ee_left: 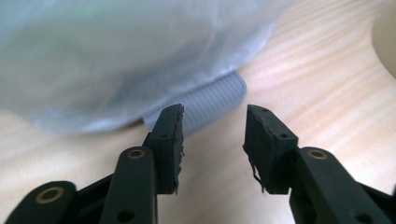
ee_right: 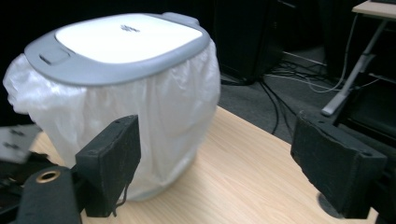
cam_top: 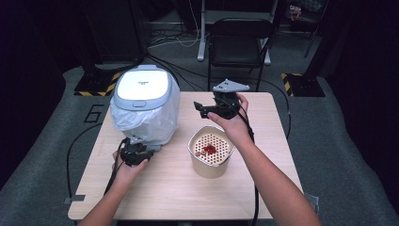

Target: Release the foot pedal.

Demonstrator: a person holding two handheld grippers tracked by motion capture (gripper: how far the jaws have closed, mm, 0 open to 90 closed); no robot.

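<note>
A small bin (cam_top: 146,106) with a grey-and-white lid (ee_right: 121,44) and a white plastic liner (ee_right: 163,121) stands at the table's back left. My left gripper (cam_top: 136,149) rests low on the table at the bin's front foot. It is open, and its jaws (ee_left: 212,135) point at a ribbed grey pedal (ee_left: 210,102) under the liner without touching it. My right gripper (cam_top: 200,109) hovers above the table to the right of the bin, aimed at it, with its jaws (ee_right: 215,158) wide open and holding nothing. A beige cup (cam_top: 210,157) with a perforated insert and red bits (cam_top: 208,149) stands mid-table.
The wooden table (cam_top: 179,193) has bare surface in front of and to the right of the cup. A black folding chair (cam_top: 237,40) stands behind the table's far edge. Cables (cam_top: 179,70) run over the grey floor.
</note>
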